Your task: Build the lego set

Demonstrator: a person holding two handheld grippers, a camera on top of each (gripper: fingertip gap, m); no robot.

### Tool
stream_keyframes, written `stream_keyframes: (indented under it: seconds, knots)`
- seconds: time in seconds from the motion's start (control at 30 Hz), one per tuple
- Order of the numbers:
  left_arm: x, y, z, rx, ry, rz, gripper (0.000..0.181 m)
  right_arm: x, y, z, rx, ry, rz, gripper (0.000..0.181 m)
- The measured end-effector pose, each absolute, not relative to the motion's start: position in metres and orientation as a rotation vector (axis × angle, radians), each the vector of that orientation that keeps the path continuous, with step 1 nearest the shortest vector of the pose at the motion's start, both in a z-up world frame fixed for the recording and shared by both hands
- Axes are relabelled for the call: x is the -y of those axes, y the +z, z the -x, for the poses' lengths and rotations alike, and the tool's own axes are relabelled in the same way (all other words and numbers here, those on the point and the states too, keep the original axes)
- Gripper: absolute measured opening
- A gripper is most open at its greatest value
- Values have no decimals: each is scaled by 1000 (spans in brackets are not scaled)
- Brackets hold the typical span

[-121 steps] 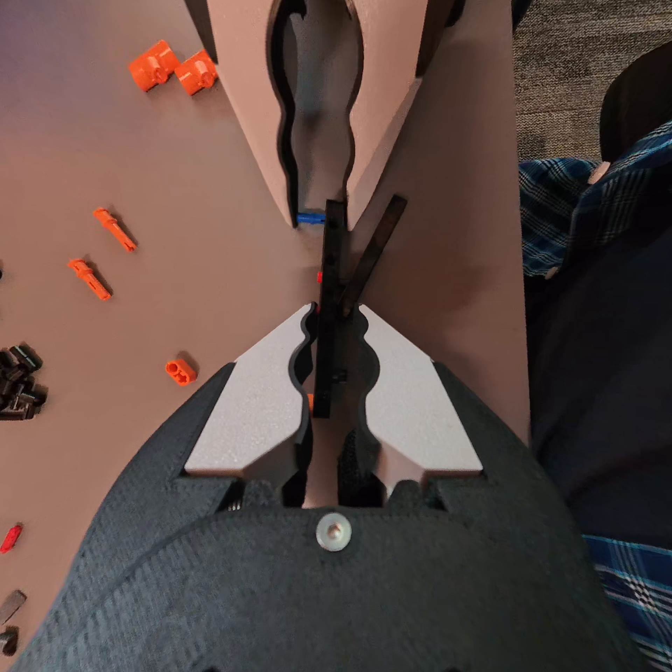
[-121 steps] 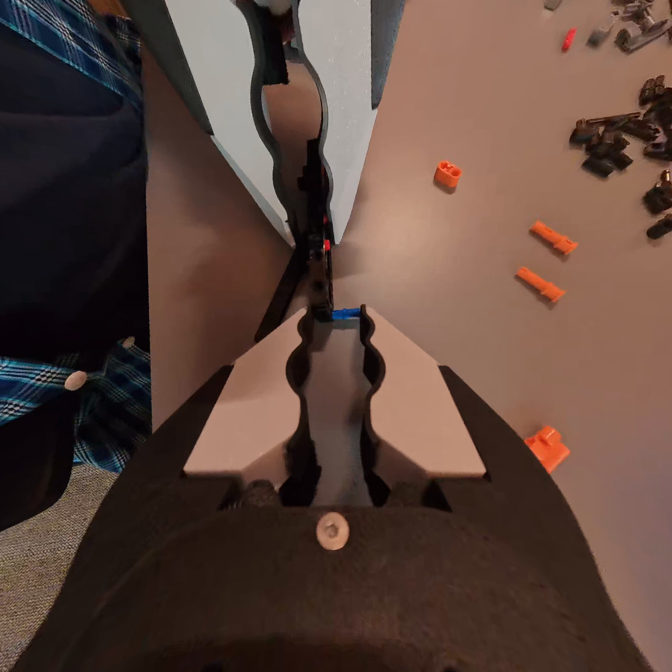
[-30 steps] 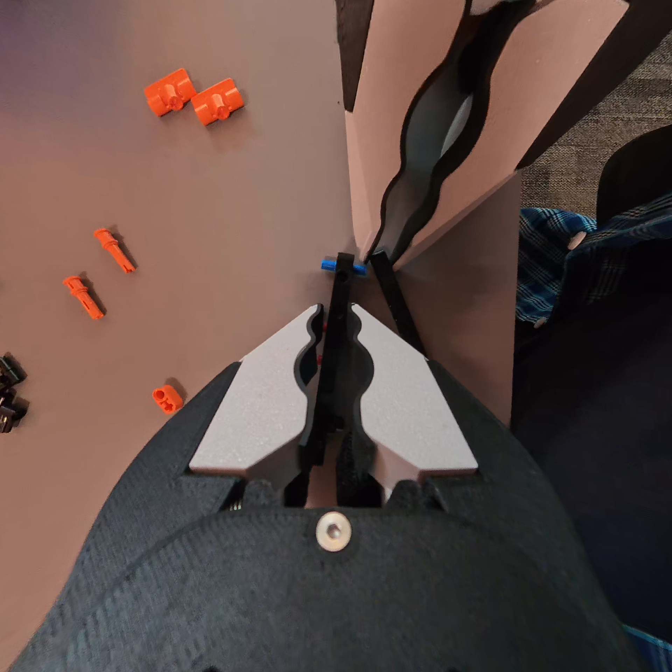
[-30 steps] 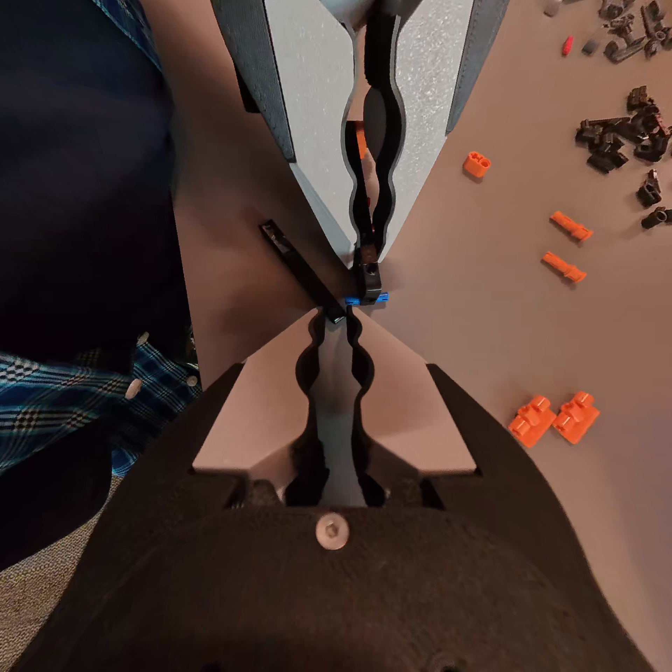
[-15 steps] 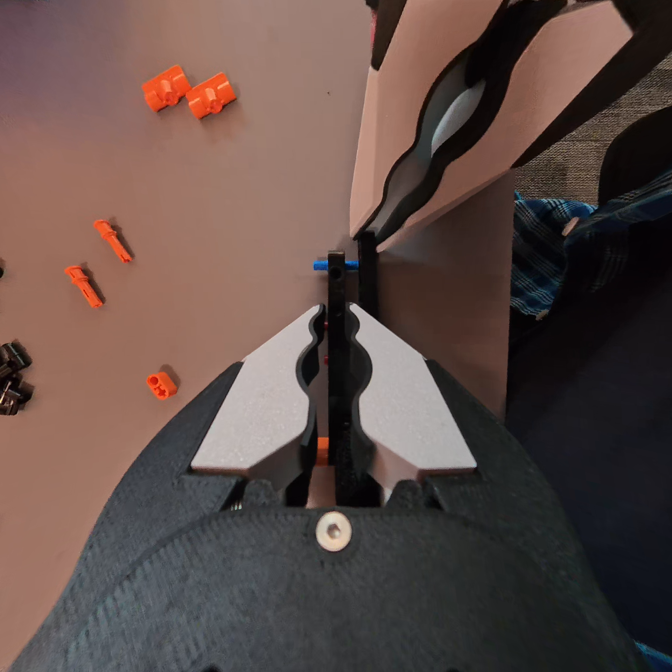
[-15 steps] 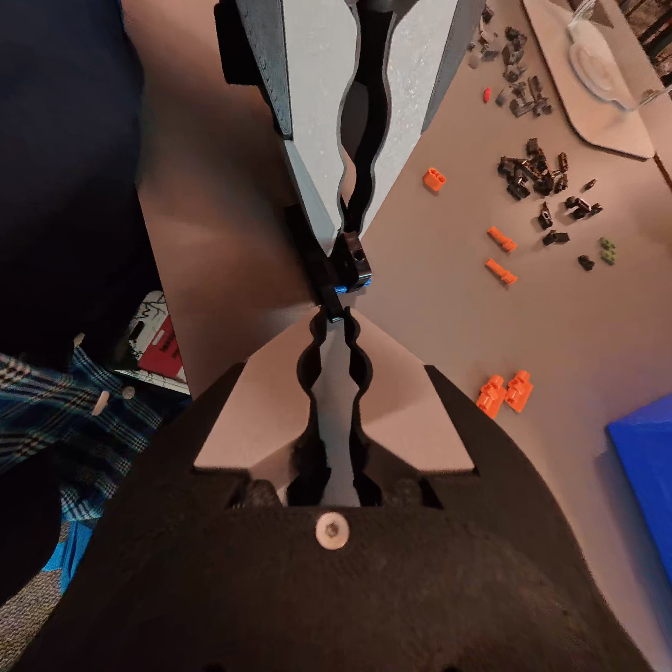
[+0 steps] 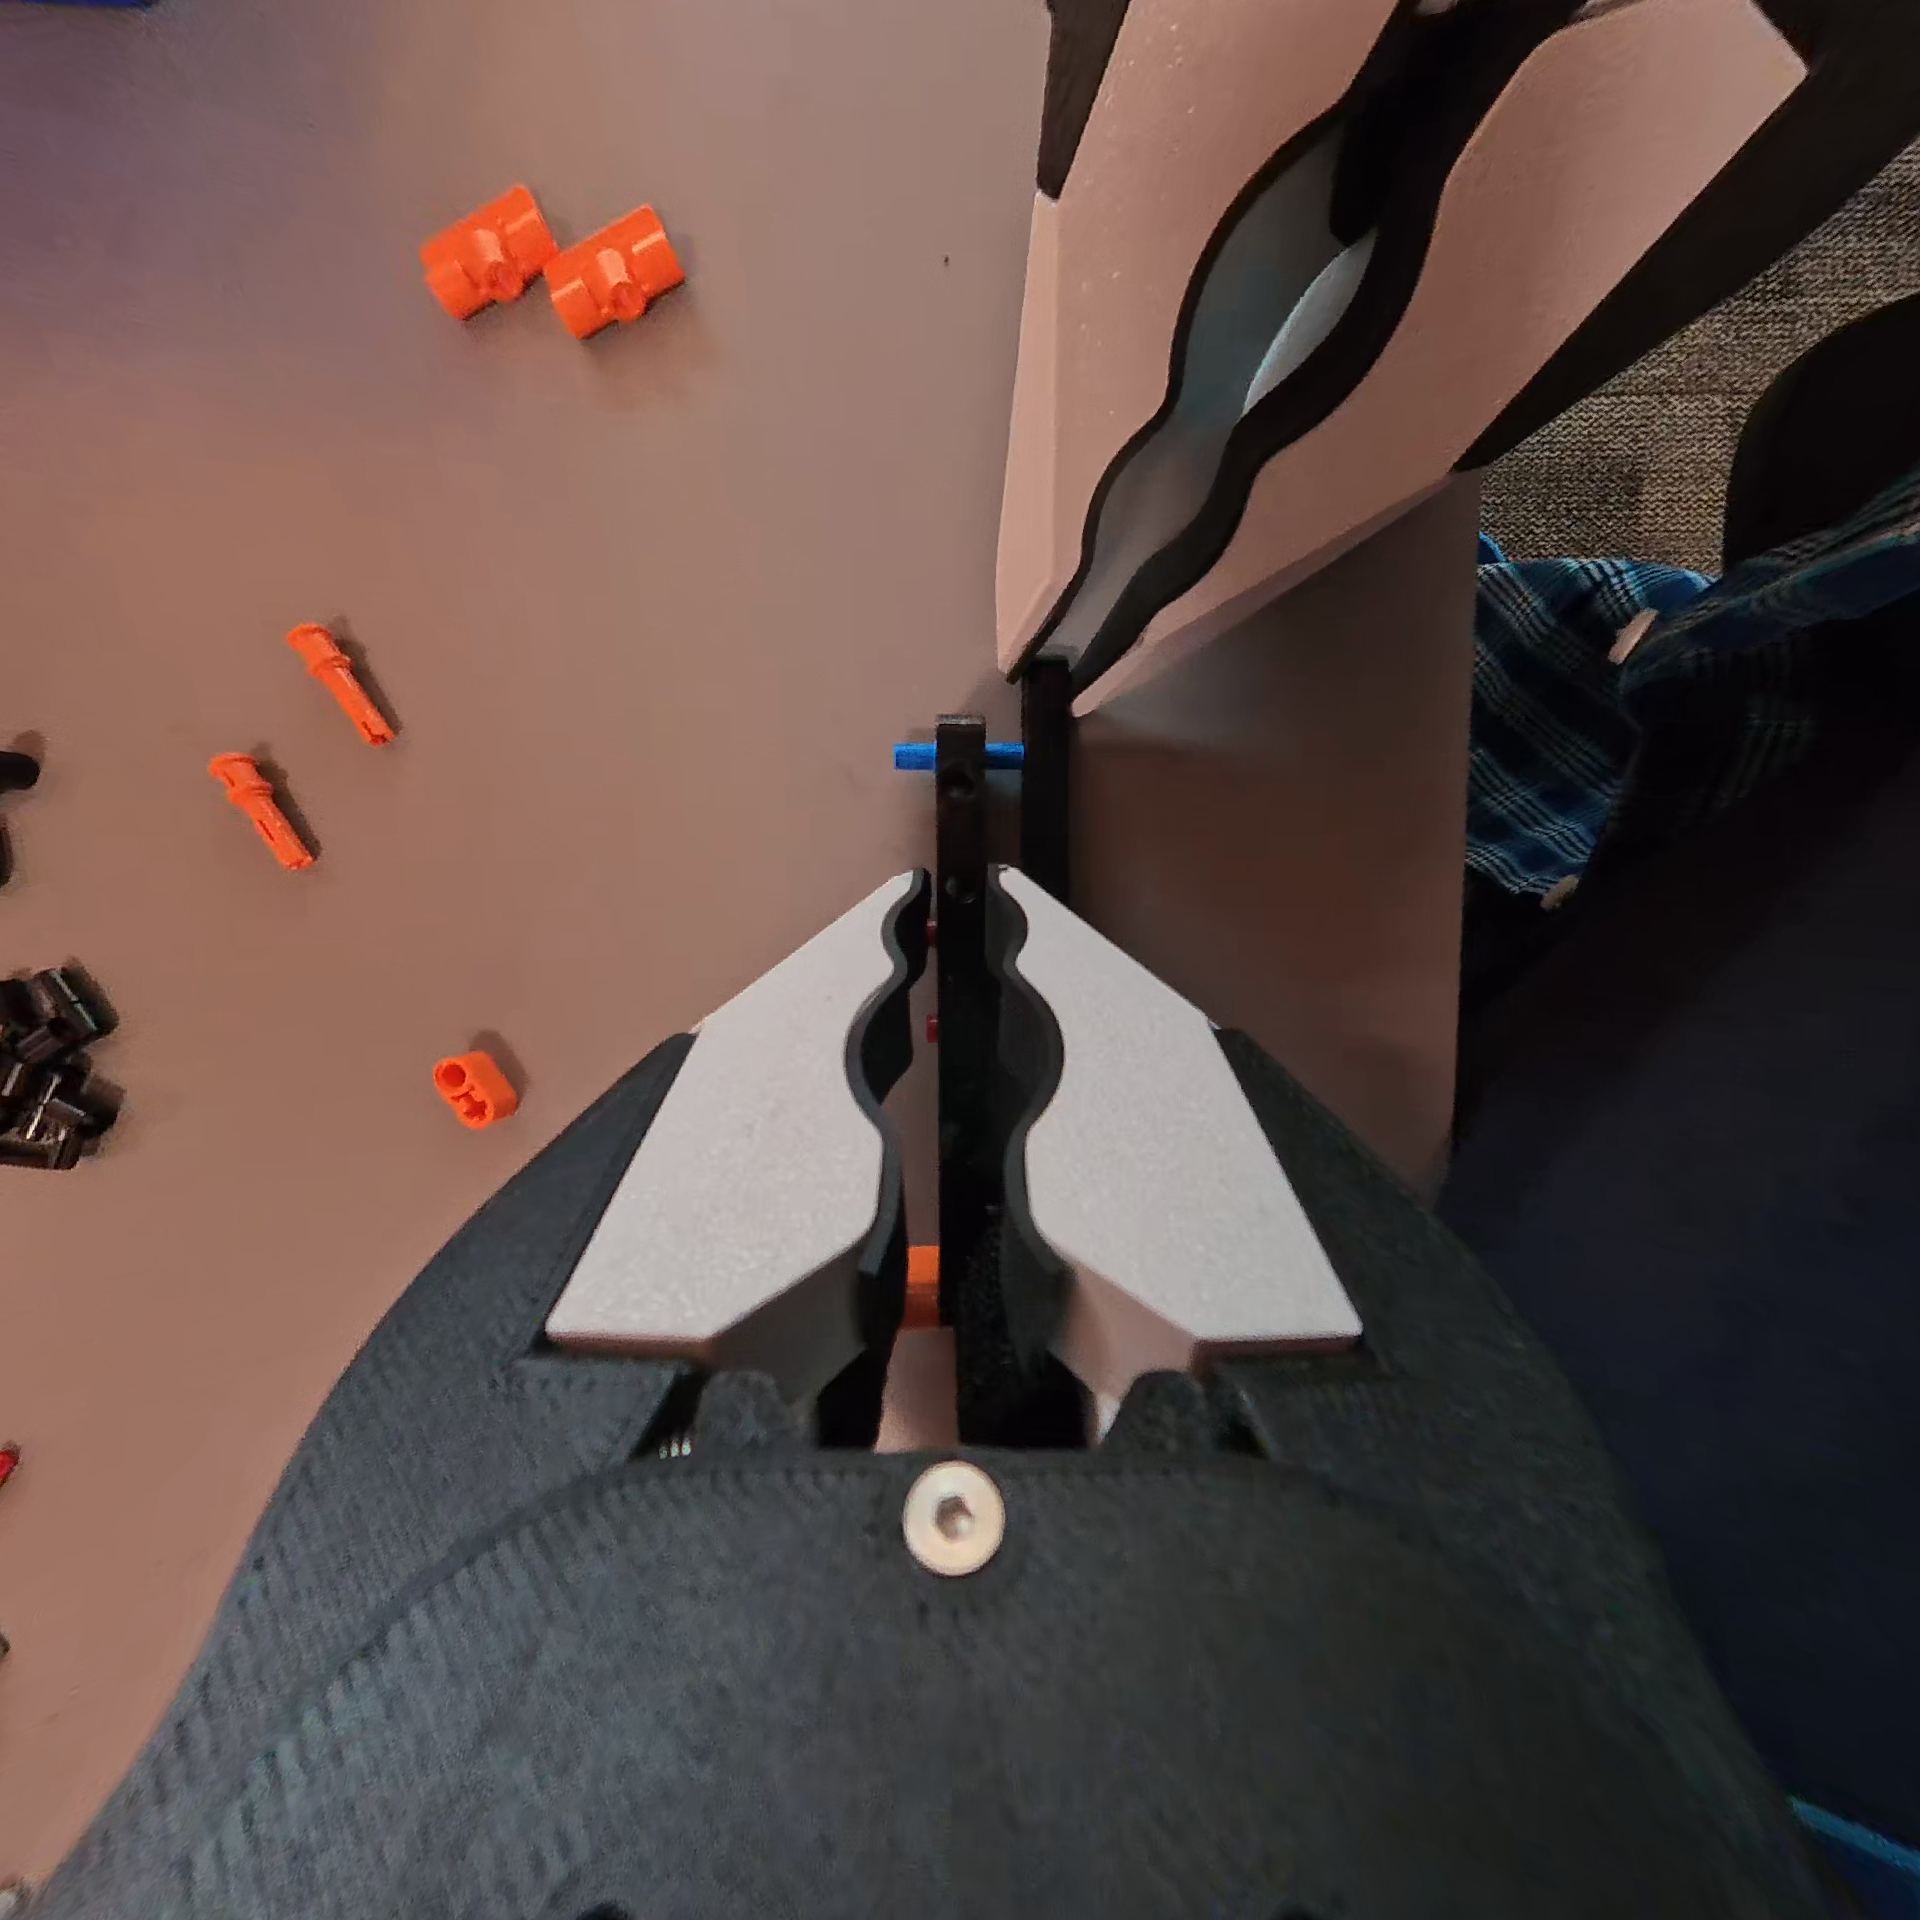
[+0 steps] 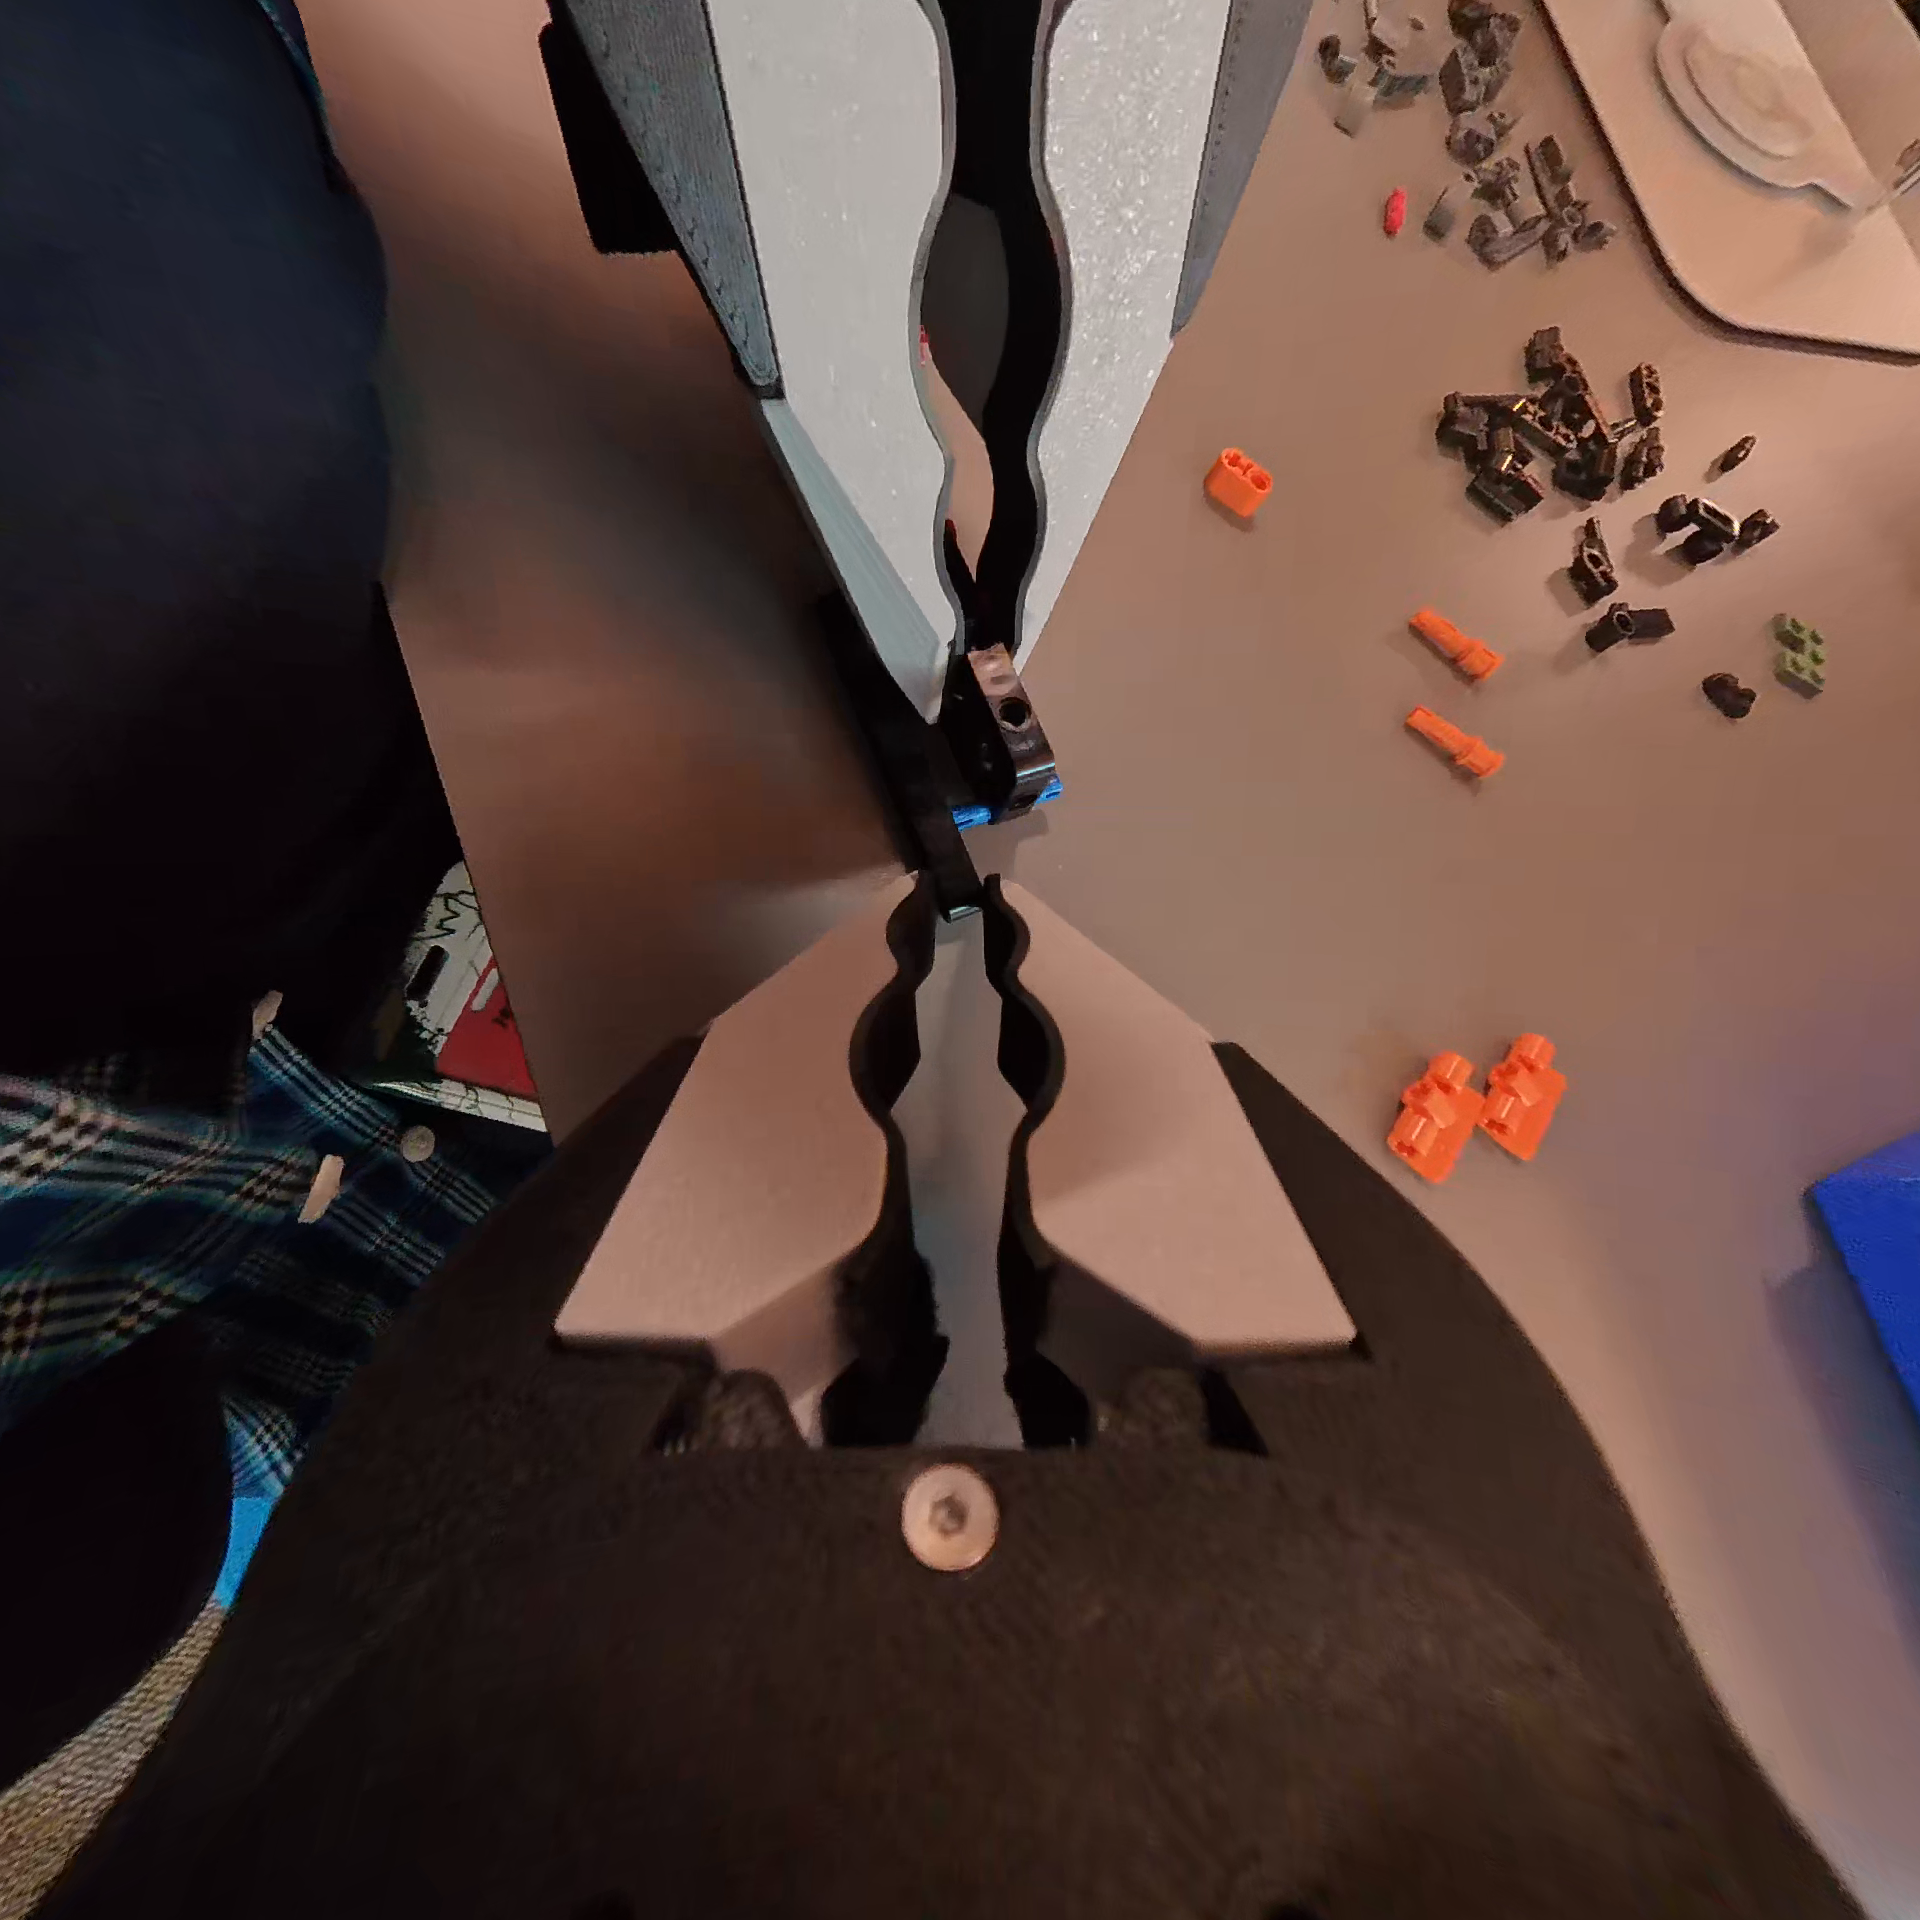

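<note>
Brown table [image 7: 623,520]; left gripper [image 7: 961,894] clamps black beam [image 7: 961,831]; right gripper [image 8: 961,899] pinches second beam [image 8: 940,821].

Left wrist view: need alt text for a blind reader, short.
The left tongs clamp a black lego beam with a blue pin through its far end, while the right tongs pinch a second black beam alongside it. Loose orange pins and connectors lie on the brown table.

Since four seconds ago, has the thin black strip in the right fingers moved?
Yes. The thin black strip was angled away from the black beam; now it stands parallel beside it, against the blue pin.
</note>
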State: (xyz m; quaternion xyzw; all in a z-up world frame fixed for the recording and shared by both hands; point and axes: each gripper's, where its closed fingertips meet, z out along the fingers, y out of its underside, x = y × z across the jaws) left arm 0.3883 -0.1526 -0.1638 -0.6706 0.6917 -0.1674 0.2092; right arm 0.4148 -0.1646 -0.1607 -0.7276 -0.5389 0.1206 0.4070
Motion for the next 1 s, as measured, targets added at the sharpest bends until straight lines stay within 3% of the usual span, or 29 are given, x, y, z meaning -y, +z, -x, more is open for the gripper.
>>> stream_keyframes:
  seconds: [0.53, 1.0]
  knots:
    - [154, -165, -386, -1969, -477, 1897, 11, 165, -161, -414, 1341, 350, 1873, 7]
    - [157, -159, -385, -1967, -572, 1932, 35, 164, -161, -415, 1337, 363, 1884, 6]
